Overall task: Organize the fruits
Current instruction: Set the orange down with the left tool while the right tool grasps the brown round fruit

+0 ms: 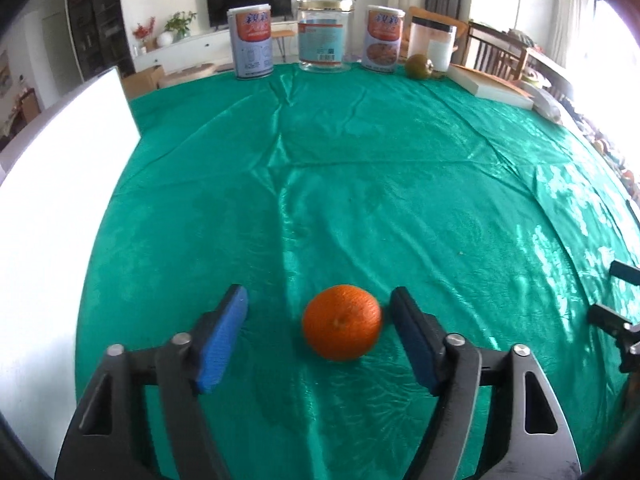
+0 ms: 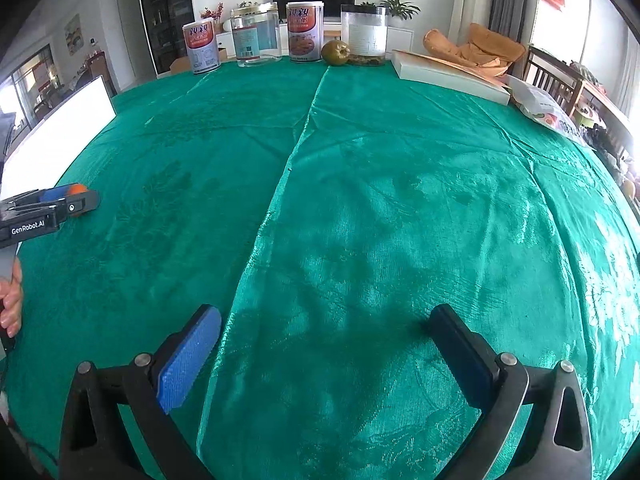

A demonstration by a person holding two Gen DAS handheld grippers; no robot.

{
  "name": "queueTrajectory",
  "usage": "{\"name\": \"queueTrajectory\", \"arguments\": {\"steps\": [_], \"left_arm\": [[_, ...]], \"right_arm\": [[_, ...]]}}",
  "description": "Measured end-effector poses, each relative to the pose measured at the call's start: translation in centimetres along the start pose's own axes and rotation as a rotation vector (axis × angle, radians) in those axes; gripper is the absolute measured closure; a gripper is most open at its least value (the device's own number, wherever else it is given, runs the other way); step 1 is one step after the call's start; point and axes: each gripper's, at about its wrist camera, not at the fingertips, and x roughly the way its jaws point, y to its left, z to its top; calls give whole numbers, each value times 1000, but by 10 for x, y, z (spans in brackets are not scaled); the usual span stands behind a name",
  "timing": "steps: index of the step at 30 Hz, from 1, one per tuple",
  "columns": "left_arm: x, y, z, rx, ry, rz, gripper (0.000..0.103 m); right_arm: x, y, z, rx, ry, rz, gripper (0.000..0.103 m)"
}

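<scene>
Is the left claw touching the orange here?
Cannot tell. In the left wrist view the orange sits between the open left claw pads: green cloth shows beside the blue pad, but the dark pad's tip meets the fruit's blurred edge.

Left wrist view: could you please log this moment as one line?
left claw: open, astride orange, no contact | right claw: open, empty, over green cloth | pear: by far jars

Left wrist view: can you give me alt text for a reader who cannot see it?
An orange lies on a green tablecloth between the open fingers of the left gripper, nearer the right pad and touching neither. Cans and jars line the table's far edge, with a green fruit beside them.
</scene>
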Motion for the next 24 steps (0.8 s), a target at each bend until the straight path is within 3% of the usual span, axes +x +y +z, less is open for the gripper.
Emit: {"name": "queueTrajectory", "arguments": {"steps": [4, 8, 12, 14, 18, 24], "left_arm": [[7, 2, 1, -19, 28, 19, 8], [10, 6, 0, -40, 26, 28, 5], [9, 7, 0, -45, 26, 31, 4], [9, 8, 0, -46, 25, 30, 4], [8, 11, 0, -61, 18, 21, 4], [5, 17, 0, -99, 3, 1, 4]], "right_arm": [[-1, -26, 20, 64, 0, 201, 0], [25, -67, 112, 161, -42, 245, 0], [74, -71, 211, 99, -163, 144, 0], [108, -66, 251, 128, -176, 151, 0], [164, -70, 290, 376, -188, 240, 0], [209, -70, 313, 498, -180, 179, 5]]}}
